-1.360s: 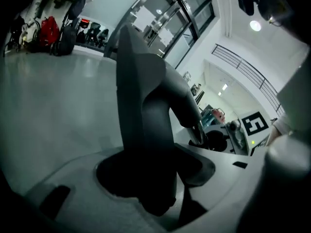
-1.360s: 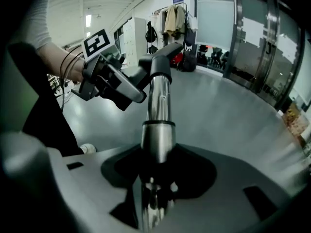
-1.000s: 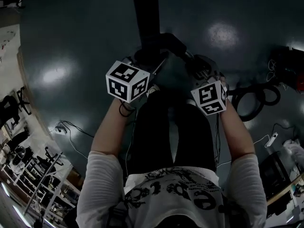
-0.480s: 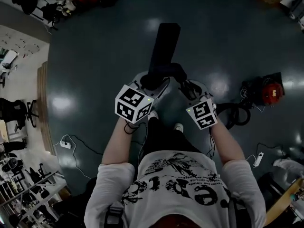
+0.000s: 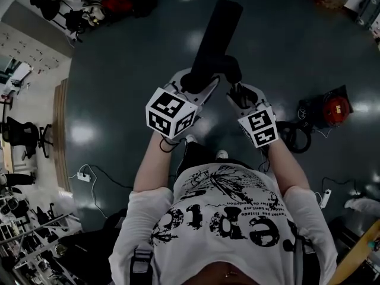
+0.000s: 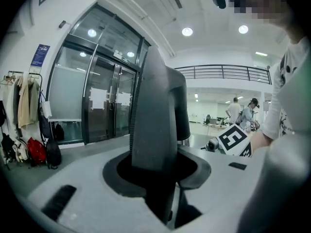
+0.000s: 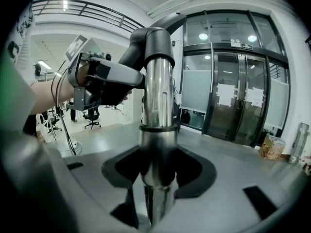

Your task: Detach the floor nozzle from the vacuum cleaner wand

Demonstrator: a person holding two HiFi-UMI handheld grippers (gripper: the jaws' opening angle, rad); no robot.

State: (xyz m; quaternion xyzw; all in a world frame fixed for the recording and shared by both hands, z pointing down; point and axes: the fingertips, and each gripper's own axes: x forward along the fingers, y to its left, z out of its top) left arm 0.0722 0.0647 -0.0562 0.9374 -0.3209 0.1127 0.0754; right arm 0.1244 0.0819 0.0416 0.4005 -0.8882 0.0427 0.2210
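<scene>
Close in, gripping chrome wand [image 7: 158,106] with right gripper [image 5: 237,94], jaws clamped round the tube. Closing jaws of left gripper [image 5: 199,91] on floor nozzle [image 6: 150,120], dark neck pressed between them. Further out, joined to wand at black elbow [image 7: 150,40], raised above dark floor [image 5: 119,70].

Dim from overhead: ceiling lamps [image 6: 187,31] leave pale glare spots on the dark floor [image 5: 285,58]. Both gripper views bulge at the edges, blurring close beside the fingers [image 7: 58,193].
</scene>
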